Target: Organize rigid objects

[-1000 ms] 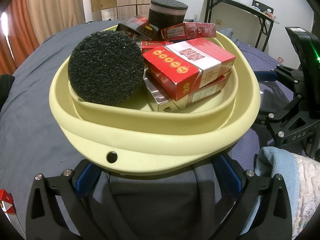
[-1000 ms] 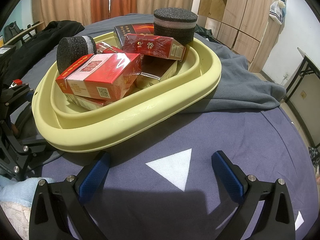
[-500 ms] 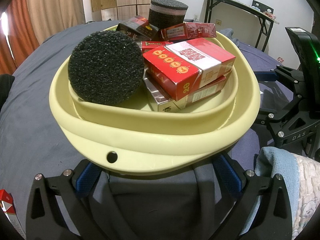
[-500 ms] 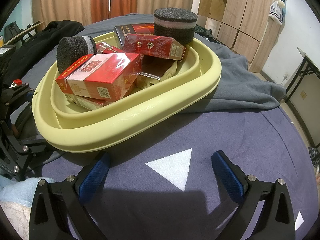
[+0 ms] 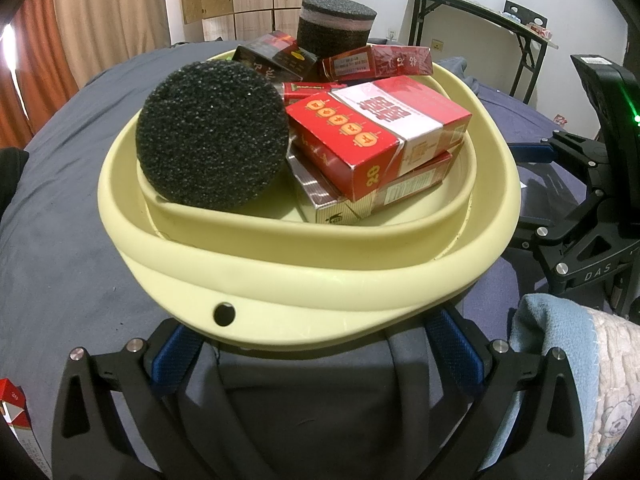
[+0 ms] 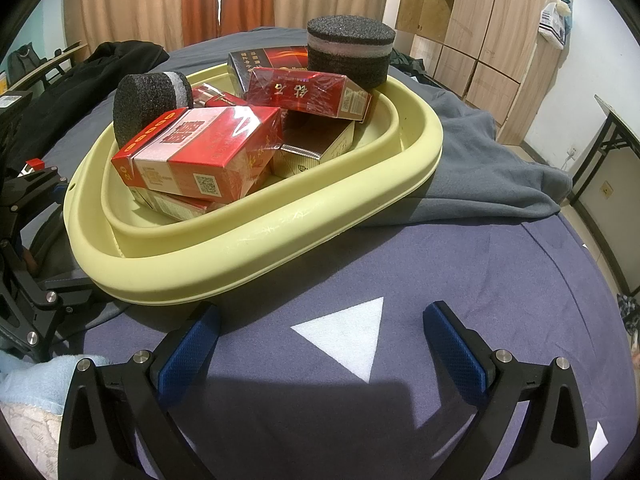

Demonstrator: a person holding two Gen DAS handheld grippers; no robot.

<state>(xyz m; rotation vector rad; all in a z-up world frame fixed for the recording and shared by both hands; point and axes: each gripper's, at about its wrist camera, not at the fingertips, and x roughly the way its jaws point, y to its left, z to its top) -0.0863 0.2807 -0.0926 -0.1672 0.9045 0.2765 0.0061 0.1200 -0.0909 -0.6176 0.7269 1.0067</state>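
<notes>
A pale yellow basin (image 5: pixel 280 276) (image 6: pixel 248 248) sits on a blue-grey bed cover, filled with several red cigarette boxes (image 5: pixel 380 132) (image 6: pixel 200 152) and two black foam cylinders. One foam cylinder (image 5: pixel 212 144) (image 6: pixel 148 98) lies on its side; the other foam cylinder (image 5: pixel 338 24) (image 6: pixel 350 54) stands upright at the far rim. My left gripper (image 5: pixel 316 344) is open, its blue pads (image 5: pixel 176 354) just under the basin's near rim. My right gripper (image 6: pixel 320 344) is open over a white triangle mark (image 6: pixel 348 332), just short of the basin.
A grey cloth (image 6: pixel 480 168) lies under the basin's far side. A light blue towel (image 5: pixel 552 340) lies at the near edge. One red box (image 5: pixel 14 408) lies apart at lower left. Wardrobes, curtains and a folding table (image 5: pixel 480 12) stand beyond.
</notes>
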